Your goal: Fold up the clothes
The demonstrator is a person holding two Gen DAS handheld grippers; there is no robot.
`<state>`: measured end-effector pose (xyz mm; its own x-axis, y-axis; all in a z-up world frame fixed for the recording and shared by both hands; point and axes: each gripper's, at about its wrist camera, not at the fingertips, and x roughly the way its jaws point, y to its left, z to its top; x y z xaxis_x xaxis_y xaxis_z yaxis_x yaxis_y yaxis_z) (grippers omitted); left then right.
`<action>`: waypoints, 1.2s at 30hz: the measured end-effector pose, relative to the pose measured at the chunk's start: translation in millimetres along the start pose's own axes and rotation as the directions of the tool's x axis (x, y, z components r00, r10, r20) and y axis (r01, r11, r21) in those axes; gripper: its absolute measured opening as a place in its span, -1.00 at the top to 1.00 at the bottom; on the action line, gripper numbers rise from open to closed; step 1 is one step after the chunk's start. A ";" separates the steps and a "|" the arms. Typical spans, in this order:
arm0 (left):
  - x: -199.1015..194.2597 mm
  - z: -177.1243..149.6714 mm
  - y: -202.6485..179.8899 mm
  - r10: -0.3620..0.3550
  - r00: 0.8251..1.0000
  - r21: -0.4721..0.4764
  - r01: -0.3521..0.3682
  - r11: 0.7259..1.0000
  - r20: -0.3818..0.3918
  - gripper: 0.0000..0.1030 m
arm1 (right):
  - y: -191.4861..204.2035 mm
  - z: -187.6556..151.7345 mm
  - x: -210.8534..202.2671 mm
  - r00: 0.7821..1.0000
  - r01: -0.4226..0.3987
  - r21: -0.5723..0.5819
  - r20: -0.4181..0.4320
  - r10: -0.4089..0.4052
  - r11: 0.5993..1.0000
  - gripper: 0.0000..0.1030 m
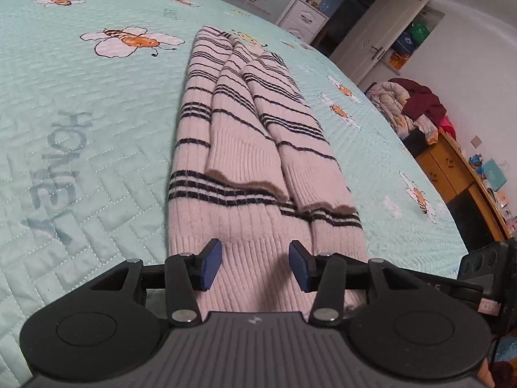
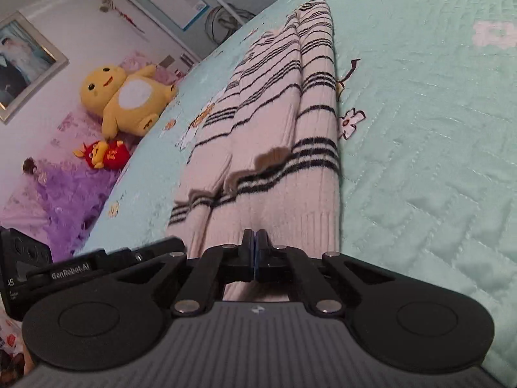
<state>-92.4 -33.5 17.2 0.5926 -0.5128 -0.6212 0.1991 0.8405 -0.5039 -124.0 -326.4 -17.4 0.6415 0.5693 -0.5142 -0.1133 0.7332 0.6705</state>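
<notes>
Sweater (image 1: pixel 258 148), pale pink knit with dark stripes, lies folded into a long narrow strip on a bed covered by a mint-green quilted bedspread (image 1: pixel 97 129) printed with cartoon bees, its length running from the near edge toward the far side. On the left, the left claw (image 1: pixel 255 265) hangs over the sweater's near ribbed hem with its blue pads (image 1: pixel 211 266) standing apart, nothing between them but the knit below; whether they touch the fabric cannot be told. Both sleeves lie folded lengthwise on top of the body, cuffs pointing toward the near end. To the right in the left wrist view, beyond the bed, stand a white wardrobe (image 1: pixel 371 32), a heap of clothes (image 1: pixel 413 106) and a wooden cabinet (image 1: pixel 458 174). The right claw (image 2: pixel 255 252) is closed, pads pressed together at the near hem of the sweater; whether any knit is pinched between them cannot be told. In its view, a yellow plush toy (image 2: pixel 126 97) and a small red plush (image 2: pixel 103 153) sit at the left, beside the bed.
</notes>
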 end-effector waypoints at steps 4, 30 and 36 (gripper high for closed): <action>-16.2 7.2 1.5 -0.028 0.998 -0.032 0.030 0.999 0.054 0.06 | 3.5 11.0 -16.8 0.997 -0.072 0.033 0.012 0.071 0.997 0.87; 0.2 3.4 71.7 -0.244 0.970 -0.291 0.228 0.929 -0.018 -0.01 | -44.3 29.0 1.7 0.986 -0.155 0.148 -0.040 0.162 0.977 0.43; 7.4 -4.1 56.9 -0.198 0.978 -0.274 0.174 0.946 -0.063 0.70 | -40.6 32.5 3.5 0.989 -0.119 0.162 -0.063 0.131 0.980 0.66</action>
<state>-79.9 9.8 -18.6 0.4915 -0.6787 -0.5457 0.0777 0.6583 -0.7487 -92.5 -366.2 -29.0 0.5723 0.6825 -0.4546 -0.0646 0.5902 0.8047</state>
